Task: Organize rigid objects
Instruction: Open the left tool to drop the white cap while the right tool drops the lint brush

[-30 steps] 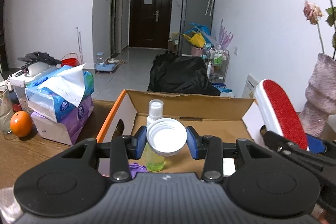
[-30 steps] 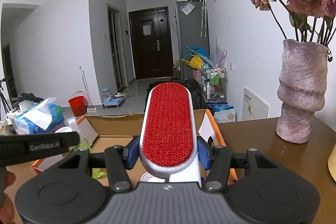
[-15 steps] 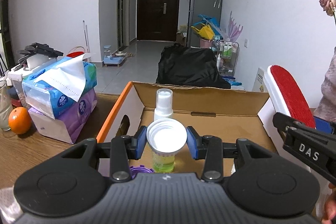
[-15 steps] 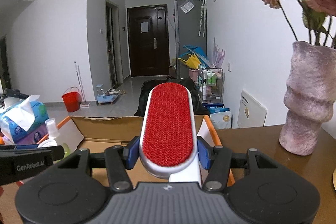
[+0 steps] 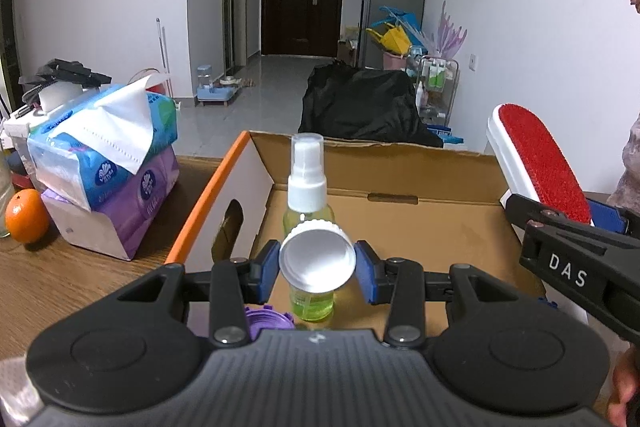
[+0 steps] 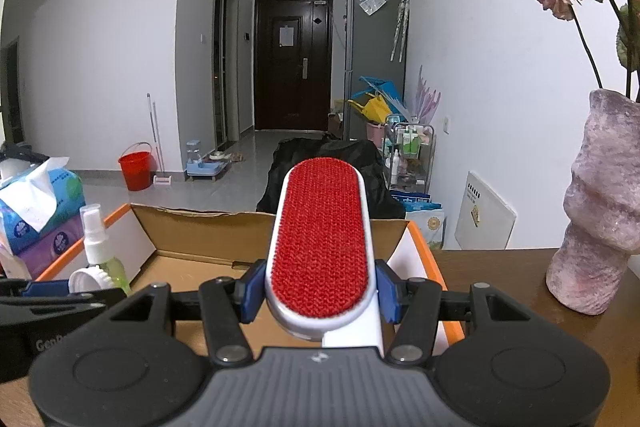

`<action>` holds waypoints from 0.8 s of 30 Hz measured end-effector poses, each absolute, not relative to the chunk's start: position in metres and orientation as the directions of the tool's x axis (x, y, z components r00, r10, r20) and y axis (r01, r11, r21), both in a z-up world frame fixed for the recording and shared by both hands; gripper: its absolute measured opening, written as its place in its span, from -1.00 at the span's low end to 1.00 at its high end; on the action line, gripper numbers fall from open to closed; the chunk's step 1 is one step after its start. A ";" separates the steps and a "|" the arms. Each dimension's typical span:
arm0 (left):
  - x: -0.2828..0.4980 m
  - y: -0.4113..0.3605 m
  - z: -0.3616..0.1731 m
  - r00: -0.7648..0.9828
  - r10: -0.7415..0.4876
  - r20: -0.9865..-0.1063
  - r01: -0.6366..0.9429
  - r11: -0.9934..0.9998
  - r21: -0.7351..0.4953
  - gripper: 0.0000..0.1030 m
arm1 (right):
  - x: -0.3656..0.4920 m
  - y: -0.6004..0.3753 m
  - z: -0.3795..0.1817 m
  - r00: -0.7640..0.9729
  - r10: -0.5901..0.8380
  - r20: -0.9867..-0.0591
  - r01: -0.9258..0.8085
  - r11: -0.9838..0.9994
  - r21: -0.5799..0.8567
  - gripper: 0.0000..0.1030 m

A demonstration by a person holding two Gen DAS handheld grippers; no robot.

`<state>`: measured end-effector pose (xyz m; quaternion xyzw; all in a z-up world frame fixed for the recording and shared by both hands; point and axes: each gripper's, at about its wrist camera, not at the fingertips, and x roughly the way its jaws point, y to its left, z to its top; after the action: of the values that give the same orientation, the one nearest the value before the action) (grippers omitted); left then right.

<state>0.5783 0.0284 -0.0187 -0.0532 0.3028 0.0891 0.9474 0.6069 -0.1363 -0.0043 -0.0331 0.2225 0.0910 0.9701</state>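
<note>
The left claw [image 5: 317, 263] is closed on a white cap [image 5: 317, 258], its blue pads pressing the rim from both sides, and the cap is tilted so that its hollow inside faces the camera. It hangs in the middle of the left wrist view, above the open cardboard box [image 5: 384, 163], probably because the box is the place where the rigid things are collected. Inside the box a spray bottle [image 5: 307, 195] with green liquid stands upright directly behind the cap, and a purple lid [image 5: 267, 319] lies on the box floor at the lower centre of the frame, partly hidden by the claw body. The right claw [image 6: 320, 291] is closed on a lint brush [image 6: 322, 239] with a red face; the pads grip its white sides near the lower end, so the long brush points forward over the box and the red face stays up and free. In the left view the same brush shows at the right edge of the frame, beside the box wall. I judge that both things are being carried to the box together and are not yet released. The soft tissue packs [image 5: 108, 163] and the orange [image 5: 25, 215] sit on the desk [image 5: 80, 279] at the left of the frame, outside the box, and the vase [image 6: 600, 211] stands at the right of the right wrist view, well apart from it.
</note>
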 end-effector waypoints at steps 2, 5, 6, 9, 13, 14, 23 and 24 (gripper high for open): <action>0.578 0.028 -0.019 0.798 0.137 -0.587 -0.200 0.979 -0.045 -0.19 | 0.609 -0.135 -0.006 0.881 0.156 -0.446 -0.191 0.981 -0.033 0.07; 0.578 0.028 -0.019 0.795 0.130 -0.592 -0.196 0.979 -0.049 -0.20 | 0.613 -0.134 -0.004 0.874 0.154 -0.461 -0.189 0.982 -0.030 0.07; 0.578 0.028 -0.020 0.794 0.127 -0.594 -0.194 0.980 -0.050 -0.19 | 0.614 -0.135 -0.004 0.872 0.154 -0.465 -0.186 0.982 -0.024 0.07; 0.578 0.028 -0.020 0.791 0.114 -0.601 -0.186 0.981 -0.058 -0.11 | 0.612 -0.137 0.002 0.885 0.146 -0.442 -0.167 0.986 -0.008 0.39; 0.575 0.027 -0.019 0.797 0.133 -0.590 -0.196 0.980 -0.044 0.38 | 0.595 -0.145 0.020 0.931 0.135 -0.338 -0.141 0.990 0.005 0.94; 0.574 0.027 -0.018 0.800 0.141 -0.583 -0.199 0.979 -0.037 0.43 | 0.592 -0.146 0.023 0.935 0.132 -0.328 -0.138 0.990 0.003 0.94; 0.568 0.021 -0.014 0.815 0.159 -0.557 -0.195 0.981 -0.005 0.75 | 0.591 -0.143 0.021 0.915 0.156 -0.371 -0.169 0.986 -0.005 0.96; 0.567 0.021 -0.013 0.815 0.162 -0.556 -0.197 0.980 -0.004 0.76 | 0.591 -0.143 0.020 0.914 0.154 -0.374 -0.168 0.986 -0.005 0.98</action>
<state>0.5671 0.0208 -0.0133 -0.0309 0.2889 0.0942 0.9522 0.5912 -0.1430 0.0200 -0.0185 0.1896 0.0825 0.9782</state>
